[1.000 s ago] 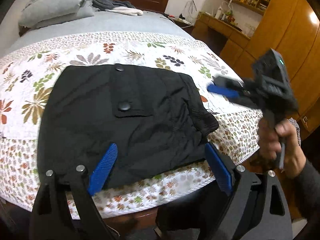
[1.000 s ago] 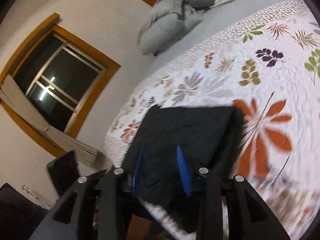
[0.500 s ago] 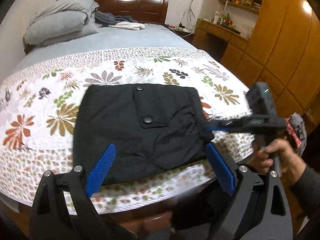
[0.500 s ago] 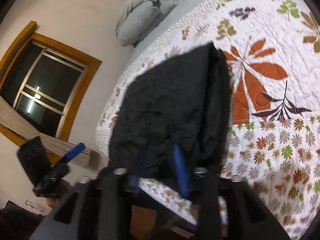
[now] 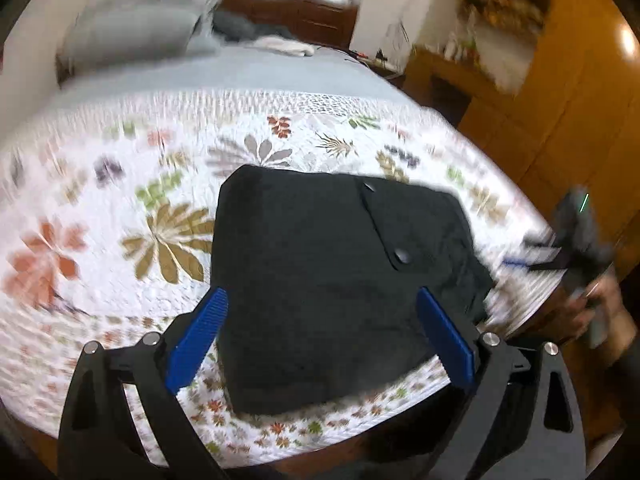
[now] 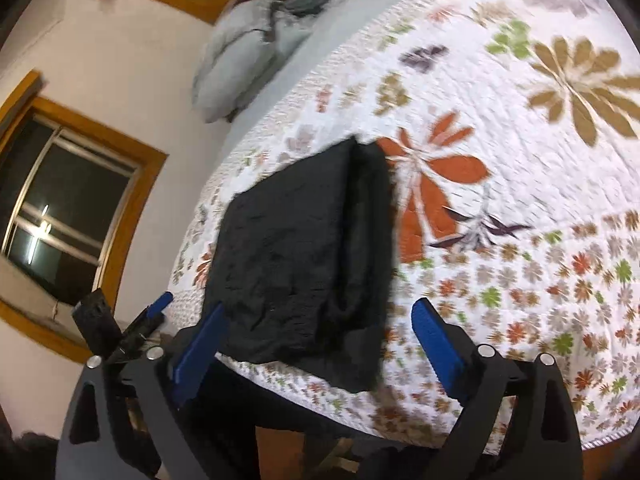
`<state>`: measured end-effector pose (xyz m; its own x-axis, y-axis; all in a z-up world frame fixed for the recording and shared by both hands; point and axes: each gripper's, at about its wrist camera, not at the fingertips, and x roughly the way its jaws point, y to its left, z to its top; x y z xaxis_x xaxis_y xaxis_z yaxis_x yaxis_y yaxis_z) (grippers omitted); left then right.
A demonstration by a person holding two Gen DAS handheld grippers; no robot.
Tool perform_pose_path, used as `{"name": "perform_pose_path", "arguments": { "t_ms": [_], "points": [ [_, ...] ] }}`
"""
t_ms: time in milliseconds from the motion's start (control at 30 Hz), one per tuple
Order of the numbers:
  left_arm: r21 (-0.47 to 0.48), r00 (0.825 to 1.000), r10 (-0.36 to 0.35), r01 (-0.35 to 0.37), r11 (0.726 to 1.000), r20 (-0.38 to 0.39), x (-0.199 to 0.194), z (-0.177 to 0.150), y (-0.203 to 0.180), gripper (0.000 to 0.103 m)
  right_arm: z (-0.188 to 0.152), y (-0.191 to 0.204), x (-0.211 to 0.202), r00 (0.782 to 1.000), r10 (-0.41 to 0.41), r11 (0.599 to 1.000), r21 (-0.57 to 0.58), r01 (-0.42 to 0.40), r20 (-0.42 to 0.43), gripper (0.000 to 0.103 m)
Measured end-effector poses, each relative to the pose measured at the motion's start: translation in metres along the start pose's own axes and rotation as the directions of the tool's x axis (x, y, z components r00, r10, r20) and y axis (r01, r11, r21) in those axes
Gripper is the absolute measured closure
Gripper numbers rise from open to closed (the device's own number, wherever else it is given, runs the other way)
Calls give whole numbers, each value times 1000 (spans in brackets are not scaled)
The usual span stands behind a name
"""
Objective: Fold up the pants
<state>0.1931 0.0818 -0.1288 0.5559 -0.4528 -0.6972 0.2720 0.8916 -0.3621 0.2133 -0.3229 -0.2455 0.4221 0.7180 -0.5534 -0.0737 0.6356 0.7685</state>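
Nearest the lens in the left wrist view, the left gripper stands with its blue-padded jaws spread wide and nothing between them, much as it was a second ago, poised above the near edge of the bed. The right gripper has changed: a second ago its blue pads sat narrowly together over the cloth, and now they are wide apart and empty. From the left wrist view the right gripper is a blurred shape off the right edge of the bed, apart from the garment.

Just beyond both sets of jaws lie the black folded pants, a compact, roughly square bundle with a snap-buttoned pocket flap facing up, resting on the white floral quilted bedspread close to its near edge. In the right wrist view the black folded pants show stacked layers along one side.

I judge the fold to be finished or nearly so, with both tools letting go and backing off.

Farther away sit the grey pillows at the head of the bed.
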Motion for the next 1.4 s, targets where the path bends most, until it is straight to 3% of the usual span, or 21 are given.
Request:
{"name": "perform_pose_path", "arguments": {
  "t_ms": [67,133,233,367,533,667,900,1100,1200,1300,1400],
  "points": [
    [-115,992,-120,116,987,-35,6,13,35,4,3,-8,3,1000,13,999,35,-12,-10,9],
    [-214,963,-248,222,951,-104,27,25,73,3,4,-14,2,999,33,998,48,-32,-14,6],
    [-277,941,-291,237,931,-174,56,30,101,3,6,-24,6,996,83,993,82,-80,-34,5],
    [-372,855,-452,345,862,-254,97,24,119,3,8,-32,17,991,111,989,101,-104,-74,4],
    [-416,801,-514,372,830,-308,132,18,117,3,11,-37,29,985,131,987,110,-119,-110,4],
    [-446,767,-554,392,805,-324,153,17,113,3,18,-45,36,982,140,984,127,-124,-128,4],
    [-456,754,-558,385,802,-346,162,17,109,3,34,-53,61,967,182,977,141,-158,-180,3],
    [-420,774,-514,355,835,-369,161,14,100,3,43,-38,87,950,213,975,117,-191,-228,3],
    [-437,771,-522,354,827,-365,164,15,96,3,45,-31,105,939,220,974,107,-199,-263,3],
    [-424,784,-495,331,843,-374,164,15,93,3,47,-24,117,936,223,974,100,-203,-272,3],
    [-424,801,-462,292,857,-382,162,17,92,12,42,-12,128,940,182,983,53,-175,-290,7]
  ]
}}
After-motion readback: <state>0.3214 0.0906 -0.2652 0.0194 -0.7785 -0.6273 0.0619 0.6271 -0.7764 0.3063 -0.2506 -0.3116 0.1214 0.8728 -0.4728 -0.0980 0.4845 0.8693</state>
